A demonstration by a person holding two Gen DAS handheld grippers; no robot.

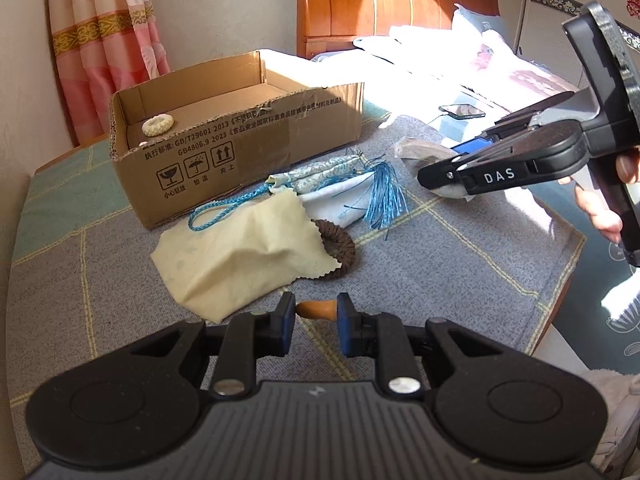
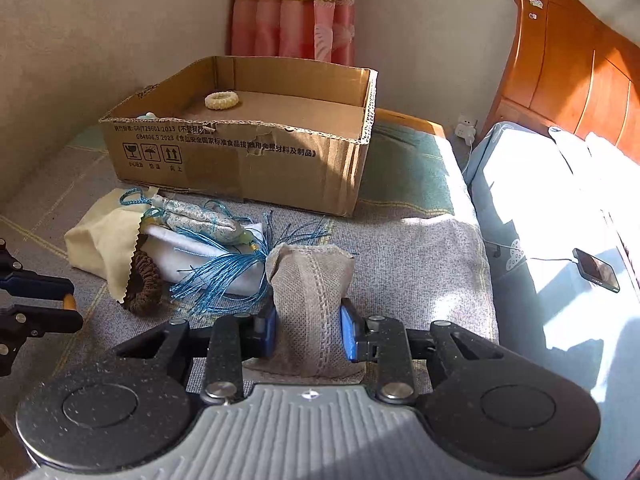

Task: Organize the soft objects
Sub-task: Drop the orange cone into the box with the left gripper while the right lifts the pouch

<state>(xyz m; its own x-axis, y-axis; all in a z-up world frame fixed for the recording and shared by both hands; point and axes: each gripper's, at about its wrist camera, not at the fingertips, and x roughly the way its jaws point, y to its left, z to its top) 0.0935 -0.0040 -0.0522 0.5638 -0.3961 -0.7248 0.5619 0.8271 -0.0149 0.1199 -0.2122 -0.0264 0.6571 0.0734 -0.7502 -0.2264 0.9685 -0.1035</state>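
Holding: our left gripper (image 1: 316,312) pinches a small orange piece (image 1: 316,309); our right gripper (image 2: 308,330) clamps a grey fabric pouch (image 2: 310,304); cardboard box (image 2: 240,156) ahead.

Pink curtain (image 2: 294,8) with a gold patterned band hangs behind, against a plain wall. Orange wooden headboard (image 2: 580,76) to the right, above pale sunlit bedding (image 2: 532,184). A phone (image 2: 596,270) lies on the bedding with a cable attached; white plug (image 2: 466,126) at the wall socket near the headboard.
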